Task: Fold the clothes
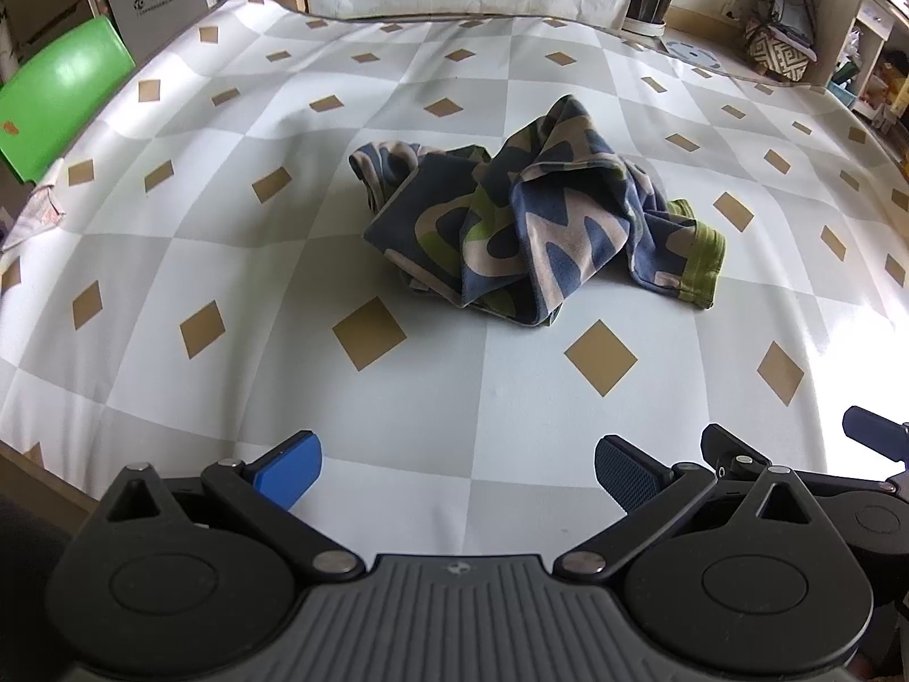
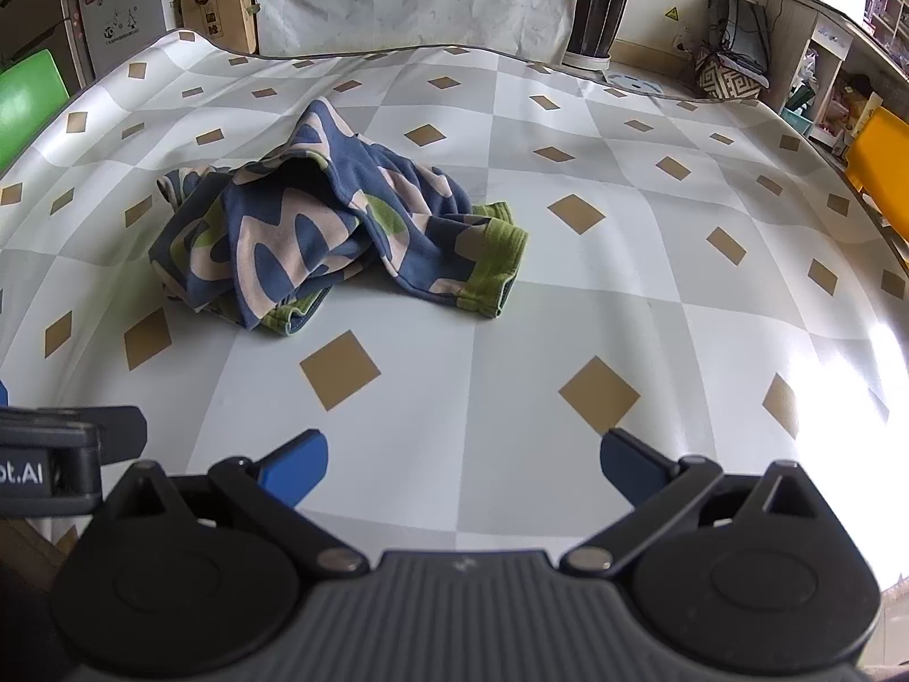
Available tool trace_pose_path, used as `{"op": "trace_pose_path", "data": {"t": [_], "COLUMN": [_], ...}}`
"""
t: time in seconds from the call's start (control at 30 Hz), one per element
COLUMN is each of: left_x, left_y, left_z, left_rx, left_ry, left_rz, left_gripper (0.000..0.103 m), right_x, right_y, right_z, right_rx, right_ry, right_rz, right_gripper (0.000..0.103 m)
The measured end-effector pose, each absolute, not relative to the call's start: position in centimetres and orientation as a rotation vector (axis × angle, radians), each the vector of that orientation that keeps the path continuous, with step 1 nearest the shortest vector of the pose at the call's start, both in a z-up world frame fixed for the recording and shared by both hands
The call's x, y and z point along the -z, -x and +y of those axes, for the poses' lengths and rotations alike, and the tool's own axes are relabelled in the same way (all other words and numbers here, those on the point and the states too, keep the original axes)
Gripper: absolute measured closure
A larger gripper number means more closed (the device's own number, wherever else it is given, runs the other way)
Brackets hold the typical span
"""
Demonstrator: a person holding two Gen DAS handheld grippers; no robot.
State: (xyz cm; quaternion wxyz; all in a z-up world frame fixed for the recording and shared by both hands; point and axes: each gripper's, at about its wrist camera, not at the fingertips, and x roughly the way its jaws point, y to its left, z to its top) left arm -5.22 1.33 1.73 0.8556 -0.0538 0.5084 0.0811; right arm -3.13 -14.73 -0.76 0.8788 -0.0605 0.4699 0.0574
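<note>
Both the left gripper (image 1: 457,474) and right gripper (image 2: 463,469) gape wide, empty, near the crumpled garment (image 1: 534,227); one housing (image 2: 23,474) reads "ot.AI".

"ot.AI" on left claw (image 2: 34,474)

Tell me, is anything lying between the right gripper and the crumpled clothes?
No. In the right wrist view, only bare checked tablecloth lies between the open right gripper and the crumpled garment.
</note>
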Motion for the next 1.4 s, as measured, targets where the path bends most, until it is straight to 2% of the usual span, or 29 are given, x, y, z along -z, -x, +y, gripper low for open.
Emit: {"op": "trace_pose_path", "data": {"t": [1.1,1.4], "left_x": [-5.0,-6.1], "left_y": [7.7,8.6], "left_z": [-1.1,-1.7], "left_rx": [-0.145,-0.136], "left_ry": [0.070,0.053], "left_rz": [0.992,0.969], "left_gripper": [0.000,0.000], "right_x": [-1.2,-1.1], "right_y": [4.6,4.5], "right_z": [-17.8,-18.2], "right_rx": [-0.024,-0.034], "right_ry": [-0.014,-0.038], "right_rz": [0.922,0.974], "right_gripper": [0.001,0.001]}}
